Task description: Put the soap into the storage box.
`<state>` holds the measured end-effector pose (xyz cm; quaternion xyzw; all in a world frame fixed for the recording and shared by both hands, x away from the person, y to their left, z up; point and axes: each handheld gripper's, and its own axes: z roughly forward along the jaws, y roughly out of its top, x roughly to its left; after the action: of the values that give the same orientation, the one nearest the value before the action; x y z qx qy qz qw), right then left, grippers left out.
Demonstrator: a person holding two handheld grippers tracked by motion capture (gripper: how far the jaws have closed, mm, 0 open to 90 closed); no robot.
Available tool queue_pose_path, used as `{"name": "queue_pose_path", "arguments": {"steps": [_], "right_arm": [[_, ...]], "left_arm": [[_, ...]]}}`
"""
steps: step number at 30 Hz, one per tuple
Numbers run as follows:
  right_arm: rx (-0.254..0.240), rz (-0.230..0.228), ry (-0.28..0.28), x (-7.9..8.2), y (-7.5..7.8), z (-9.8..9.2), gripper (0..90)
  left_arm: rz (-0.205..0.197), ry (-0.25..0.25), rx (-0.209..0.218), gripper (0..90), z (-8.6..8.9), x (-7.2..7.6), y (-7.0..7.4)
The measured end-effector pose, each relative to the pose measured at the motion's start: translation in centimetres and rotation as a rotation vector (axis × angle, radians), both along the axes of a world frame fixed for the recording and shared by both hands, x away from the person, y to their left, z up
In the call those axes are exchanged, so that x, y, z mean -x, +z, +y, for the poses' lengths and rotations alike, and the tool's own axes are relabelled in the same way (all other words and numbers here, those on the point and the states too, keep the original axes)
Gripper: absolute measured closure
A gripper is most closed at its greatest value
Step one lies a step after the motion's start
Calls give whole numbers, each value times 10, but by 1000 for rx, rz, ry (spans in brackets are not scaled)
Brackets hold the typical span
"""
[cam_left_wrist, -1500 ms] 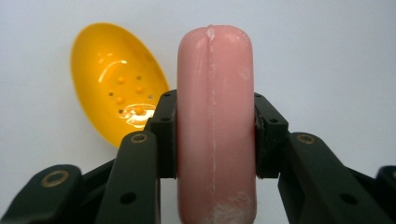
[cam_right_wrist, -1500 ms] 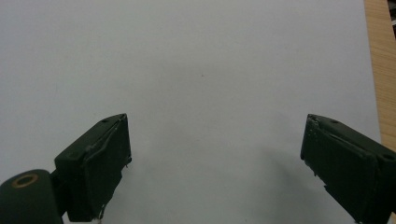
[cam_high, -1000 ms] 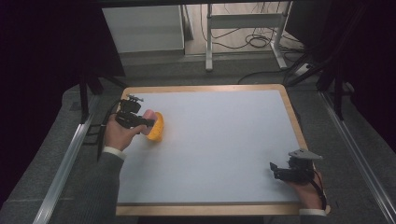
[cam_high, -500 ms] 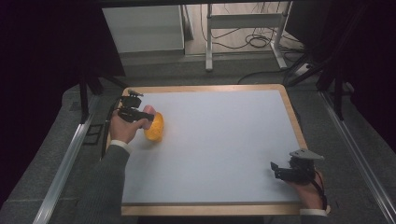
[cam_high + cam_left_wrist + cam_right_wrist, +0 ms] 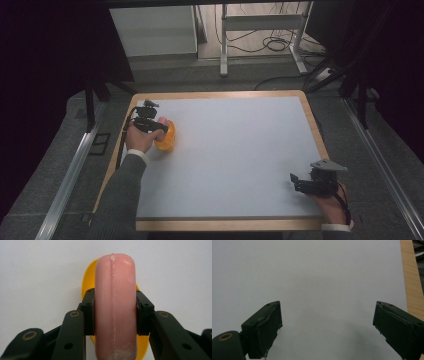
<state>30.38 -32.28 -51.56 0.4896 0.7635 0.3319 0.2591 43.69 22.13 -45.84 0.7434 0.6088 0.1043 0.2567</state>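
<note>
**Open board beyond the yellow dish**

The yellow dish [image 5: 167, 137] near the table's [image 5: 235, 150] left edge, with the left gripper [image 5: 156, 126] over it, is the one obstacle. Rightward from the dish, bare surface runs unobstructed to the right gripper [image 5: 296, 181] at the near right corner.

the left hand-held gripper [image 5: 115, 312] is black, its 2 jaws on linked arms with brass-ringed pivots and dark screw holes. the right hand-held gripper [image 5: 327, 325] has 2 blocky black jaws and a grey three-cornered plate [image 5: 328, 165]. grey sleeve [image 5: 120, 200], white cuff [image 5: 136, 154].
</note>
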Motion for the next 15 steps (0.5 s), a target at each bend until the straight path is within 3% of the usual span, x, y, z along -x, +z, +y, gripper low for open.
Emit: {"name": "queue_pose_path", "arguments": {"steps": [5,15], "right_arm": [[1,2,-1,0,-1,0,81],[4,2,-1,0,-1,0,80]], "left_arm": [[27,-7,-2,603,-2,-2,-7],[43,-2,-25,602,-4,-3,-18]]}}
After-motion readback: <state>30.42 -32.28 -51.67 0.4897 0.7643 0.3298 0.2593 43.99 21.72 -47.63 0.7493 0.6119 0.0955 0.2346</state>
